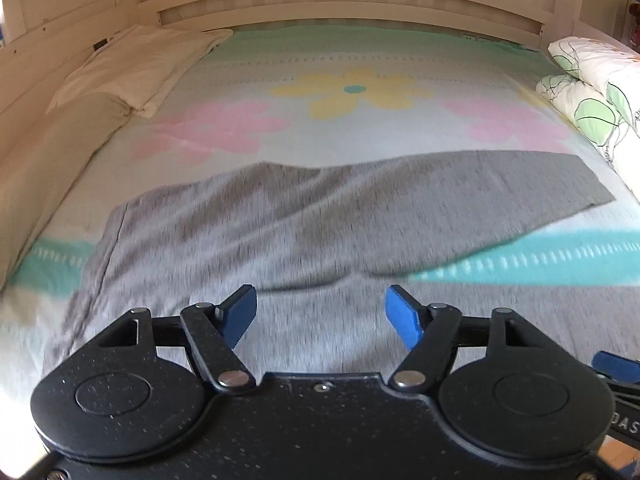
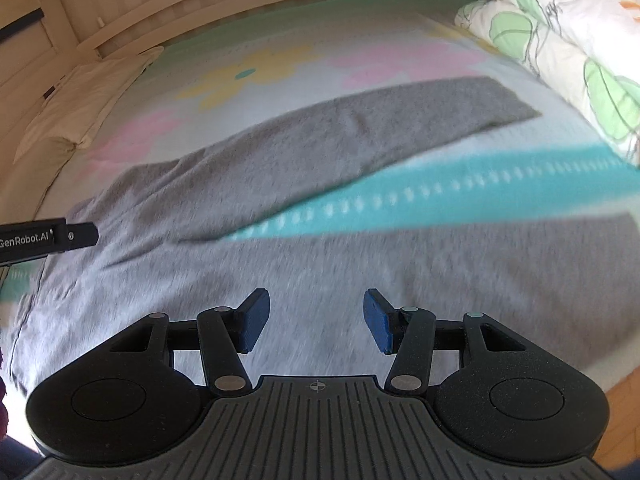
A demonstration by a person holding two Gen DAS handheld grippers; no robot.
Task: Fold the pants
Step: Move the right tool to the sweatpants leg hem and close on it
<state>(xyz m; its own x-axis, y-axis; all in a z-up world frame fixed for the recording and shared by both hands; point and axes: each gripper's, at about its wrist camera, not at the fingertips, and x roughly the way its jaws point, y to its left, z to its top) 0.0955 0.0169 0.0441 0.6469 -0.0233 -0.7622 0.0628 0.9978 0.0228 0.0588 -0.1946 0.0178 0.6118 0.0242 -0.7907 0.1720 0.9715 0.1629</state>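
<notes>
One pair of grey pants (image 1: 248, 216) lies spread on the bed (image 1: 360, 56), its two legs reaching to the right with a strip of teal sheet between them. There are two grippers. The left gripper (image 1: 320, 314) has its fingers wide apart with nothing between them, above the grey cloth. The right gripper (image 2: 316, 320) also has its fingers apart and empty, over the nearer leg. One beige pillow (image 1: 132, 60) lies at the left, and one folded flowered quilt (image 2: 560, 52) at the right. Only the right view shows the whole nearer leg. Only the left view shows the headboard (image 1: 344, 4) in full.
</notes>
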